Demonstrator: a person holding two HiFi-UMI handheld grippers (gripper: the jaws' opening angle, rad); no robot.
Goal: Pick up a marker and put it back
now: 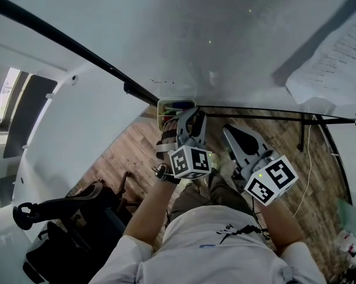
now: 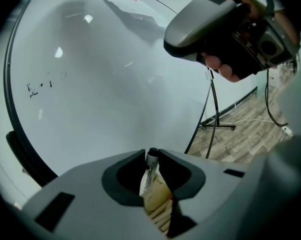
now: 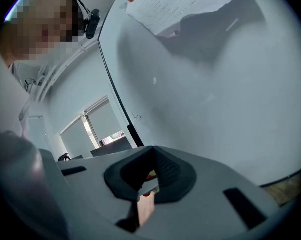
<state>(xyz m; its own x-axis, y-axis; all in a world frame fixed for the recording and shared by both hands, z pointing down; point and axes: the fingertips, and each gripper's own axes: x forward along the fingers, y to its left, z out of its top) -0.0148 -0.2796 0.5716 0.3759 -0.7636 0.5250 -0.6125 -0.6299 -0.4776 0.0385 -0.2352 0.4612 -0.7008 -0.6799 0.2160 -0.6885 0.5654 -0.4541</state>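
A small pale box of markers [image 1: 173, 107] hangs at the whiteboard's lower edge. My left gripper [image 1: 190, 118] reaches down to it. In the left gripper view, a white marker with a dark cap [image 2: 150, 160] stands upright between the tips of the left gripper [image 2: 151, 152], which is shut on it just above the tan box [image 2: 159, 206]. My right gripper [image 1: 230, 132] hovers to the right of the box with its jaws together and nothing in them. In the right gripper view, the right gripper [image 3: 153, 149] points at the board, and part of the box [image 3: 145, 209] shows beneath it.
The whiteboard [image 1: 225, 40] fills the front, with a printed sheet [image 1: 337, 58] stuck at its upper right. A black stand leg [image 1: 302, 135] and a white cable [image 1: 311, 170] lie on the wood floor at the right. An office chair [image 1: 60, 218] stands at the lower left.
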